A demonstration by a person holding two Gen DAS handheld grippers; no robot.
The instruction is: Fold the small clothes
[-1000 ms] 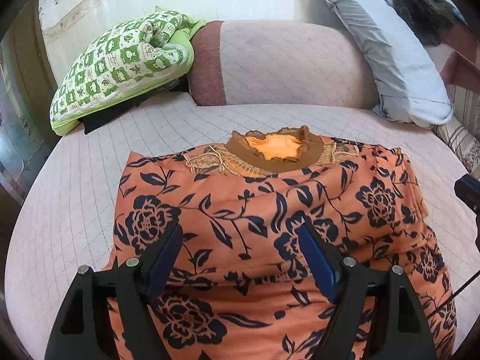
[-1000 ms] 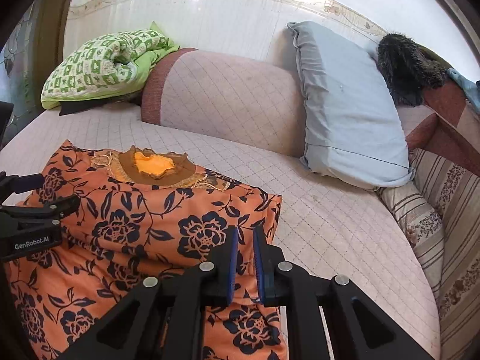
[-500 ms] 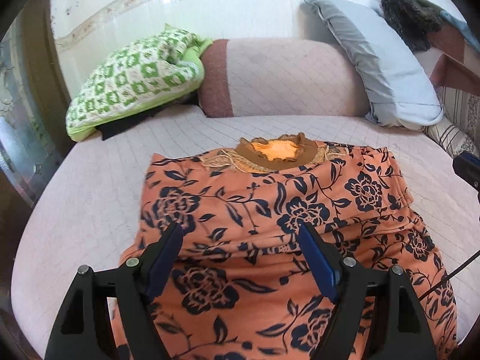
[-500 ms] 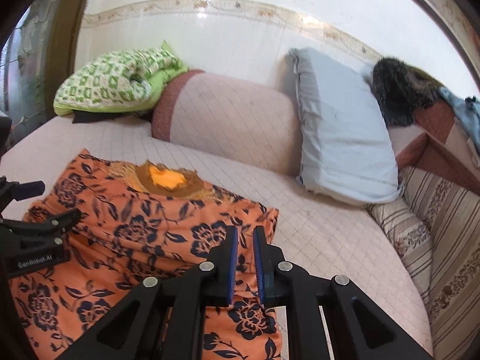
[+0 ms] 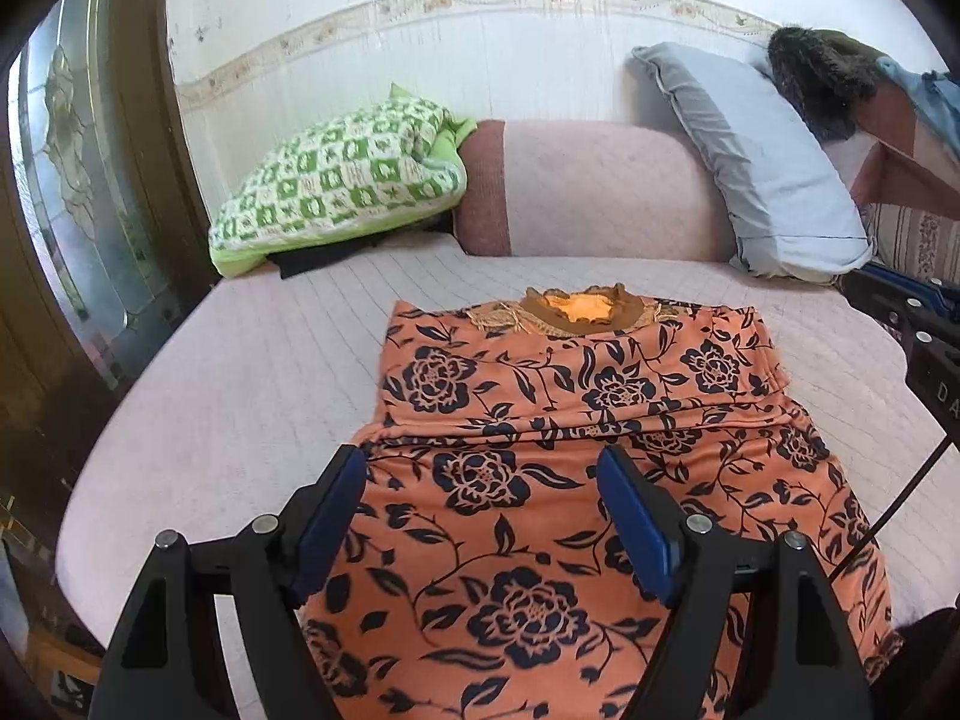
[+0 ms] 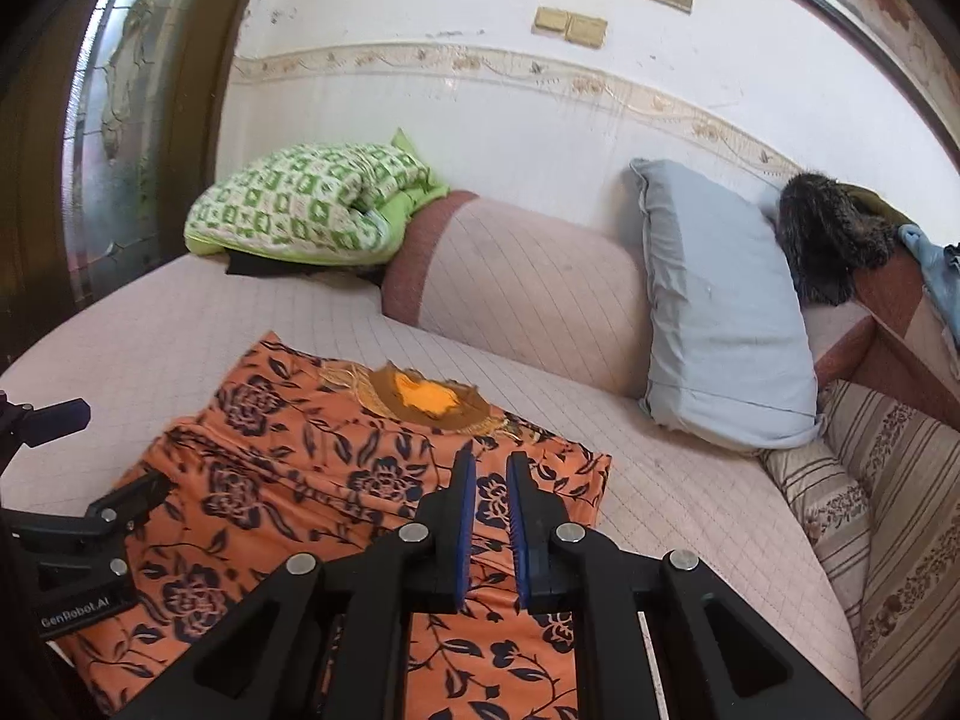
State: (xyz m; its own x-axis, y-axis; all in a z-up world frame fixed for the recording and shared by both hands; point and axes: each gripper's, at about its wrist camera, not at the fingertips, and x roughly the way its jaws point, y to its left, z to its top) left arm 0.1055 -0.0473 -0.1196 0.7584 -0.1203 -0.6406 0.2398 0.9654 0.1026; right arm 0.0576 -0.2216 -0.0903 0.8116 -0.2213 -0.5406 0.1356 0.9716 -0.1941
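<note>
An orange top [image 5: 576, 456] printed with dark blue flowers lies flat on the pink quilted bed [image 5: 240, 372], its brown and yellow neckline [image 5: 579, 309] pointing toward the wall. The upper part is laid over the lower part, with a crease running across the cloth about halfway down. In the right wrist view the same top [image 6: 312, 480] spreads from the middle of the bed toward the near left edge.

The left gripper [image 5: 480, 468] hovers over the lower half of the top with its 2 blue-padded fingers [image 5: 636, 528] spread wide; nothing sits between them. The right gripper [image 6: 491, 465] is raised above the right side of the top, its 2 fingers close together with a narrow gap showing between the blue pads [image 6: 465, 516], and no cloth is caught there. In that same view the left gripper [image 6: 96, 516] appears at the left edge, above the cloth.

Against the wall at the head of the bed rest a green and white checked blanket [image 5: 342, 180], a pink bolster [image 5: 588, 192] with a dark red end, and a pale blue pillow [image 5: 762, 162] leaning upright. A dark furry item [image 6: 828, 234] sits on the wooden frame to the right, and a striped cushion [image 6: 888, 510] lies below it.
</note>
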